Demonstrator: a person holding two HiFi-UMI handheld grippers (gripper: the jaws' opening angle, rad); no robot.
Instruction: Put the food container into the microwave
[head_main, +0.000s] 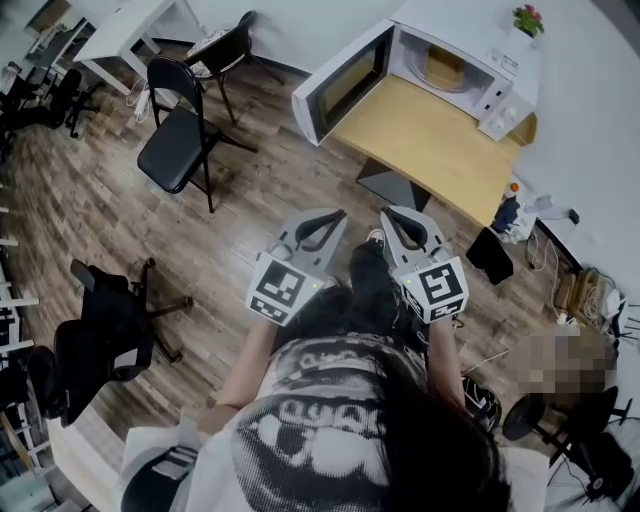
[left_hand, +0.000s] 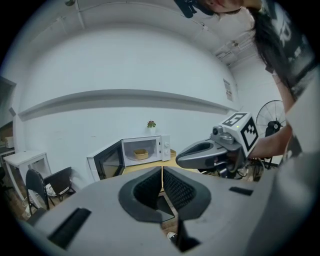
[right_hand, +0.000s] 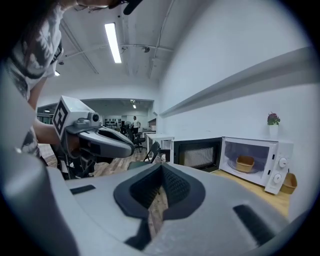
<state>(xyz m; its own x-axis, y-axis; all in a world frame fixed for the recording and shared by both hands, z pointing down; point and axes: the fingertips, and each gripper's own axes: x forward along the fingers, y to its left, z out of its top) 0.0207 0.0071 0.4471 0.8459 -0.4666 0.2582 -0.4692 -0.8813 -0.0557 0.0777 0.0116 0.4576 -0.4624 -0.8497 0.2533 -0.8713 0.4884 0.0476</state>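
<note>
The white microwave (head_main: 455, 60) stands on a wooden table (head_main: 430, 140) with its door (head_main: 345, 85) swung wide open. A tan food container (head_main: 445, 68) sits inside on the turntable; it also shows as the container (left_hand: 140, 154) in the left gripper view and the container (right_hand: 244, 163) in the right gripper view. My left gripper (head_main: 336, 214) and right gripper (head_main: 386, 213) are held side by side over the floor, well short of the table. Both are shut and hold nothing, with the left gripper's tips (left_hand: 162, 172) and the right gripper's tips (right_hand: 161, 171) pressed together.
A black folding chair (head_main: 180, 130) stands left of the microwave door, and an office chair (head_main: 100, 345) is at the near left. A white desk (head_main: 130, 30) is at the far left. A small plant (head_main: 527, 18) tops the microwave. A fan (head_main: 555, 420) and cables lie at the right.
</note>
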